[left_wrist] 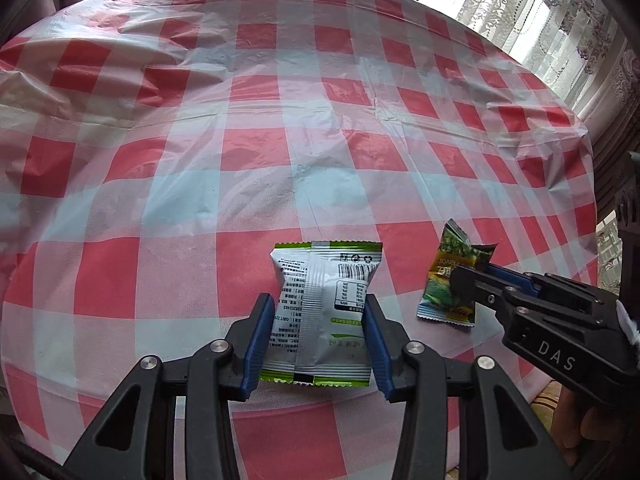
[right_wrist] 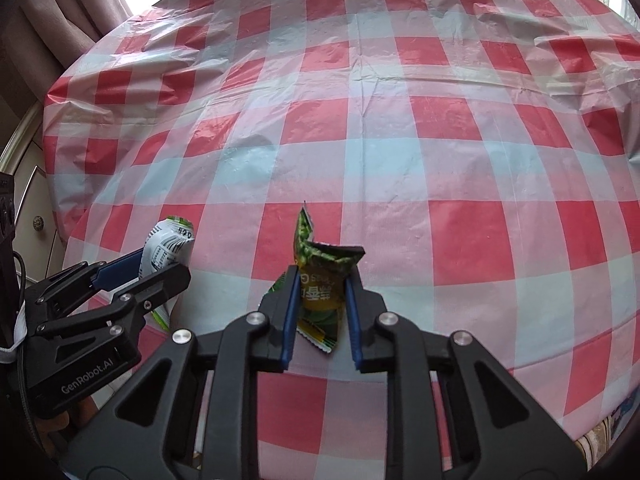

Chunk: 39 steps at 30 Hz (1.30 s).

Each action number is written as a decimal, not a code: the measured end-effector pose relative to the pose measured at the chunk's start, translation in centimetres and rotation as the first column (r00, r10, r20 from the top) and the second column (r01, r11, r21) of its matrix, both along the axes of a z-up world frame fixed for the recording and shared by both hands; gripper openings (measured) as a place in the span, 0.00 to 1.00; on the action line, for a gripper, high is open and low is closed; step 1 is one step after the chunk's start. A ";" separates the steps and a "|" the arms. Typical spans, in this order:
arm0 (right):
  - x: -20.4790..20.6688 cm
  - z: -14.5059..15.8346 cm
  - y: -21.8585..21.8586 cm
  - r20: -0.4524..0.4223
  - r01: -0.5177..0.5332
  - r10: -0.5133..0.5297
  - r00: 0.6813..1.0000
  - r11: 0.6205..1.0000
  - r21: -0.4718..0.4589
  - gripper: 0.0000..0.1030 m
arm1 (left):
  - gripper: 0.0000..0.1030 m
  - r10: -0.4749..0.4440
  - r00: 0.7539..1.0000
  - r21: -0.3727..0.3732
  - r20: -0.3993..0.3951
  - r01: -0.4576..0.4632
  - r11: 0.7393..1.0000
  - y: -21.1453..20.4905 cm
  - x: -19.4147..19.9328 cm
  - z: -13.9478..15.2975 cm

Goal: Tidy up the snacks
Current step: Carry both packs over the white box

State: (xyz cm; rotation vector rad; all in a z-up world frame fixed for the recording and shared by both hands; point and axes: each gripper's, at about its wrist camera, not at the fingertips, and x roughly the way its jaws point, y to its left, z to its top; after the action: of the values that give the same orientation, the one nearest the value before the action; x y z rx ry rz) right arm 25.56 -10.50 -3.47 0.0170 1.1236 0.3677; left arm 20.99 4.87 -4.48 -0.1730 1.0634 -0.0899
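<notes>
My left gripper (left_wrist: 318, 312) is shut on a white and green snack packet (left_wrist: 324, 304), printed back side up, held just over the table near its front edge. My right gripper (right_wrist: 322, 292) is shut on a smaller green and yellow snack packet (right_wrist: 322, 280), crumpled at its top. In the left wrist view the green and yellow packet (left_wrist: 448, 280) sits to the right of the white one, with the right gripper (left_wrist: 476, 276) closed on it. In the right wrist view the left gripper (right_wrist: 160, 268) and white packet (right_wrist: 168, 246) are at the left.
A round table with a wrinkled red and white checked plastic cloth (left_wrist: 280, 120) fills both views. Lace curtains and a window (left_wrist: 540, 20) stand behind at the right. A cabinet with a knob (right_wrist: 38, 222) is at the left of the table.
</notes>
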 end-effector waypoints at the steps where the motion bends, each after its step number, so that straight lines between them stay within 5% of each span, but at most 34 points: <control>1: -0.2 0.2 -0.3 0.003 0.001 -0.001 1.000 1.000 -0.001 0.24 | 0.44 -0.003 1.000 0.003 0.001 0.003 1.000 -0.3 -0.1 0.1; 24: -4.3 4.5 -11.4 0.112 0.108 -0.106 0.988 0.994 -0.008 0.24 | 0.43 -0.170 0.985 0.042 0.029 0.169 0.985 -12.4 -1.9 3.9; 39: -8.6 6.2 -23.5 0.155 0.281 -0.275 0.949 0.959 -0.020 0.24 | 0.43 -0.323 0.945 0.033 0.055 0.321 0.946 -22.8 -3.8 6.0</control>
State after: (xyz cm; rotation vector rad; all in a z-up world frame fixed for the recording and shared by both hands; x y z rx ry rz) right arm 16.95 -34.04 2.75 0.1085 0.9627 0.0905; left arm 17.22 -17.92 1.51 0.0272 1.0248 -0.3757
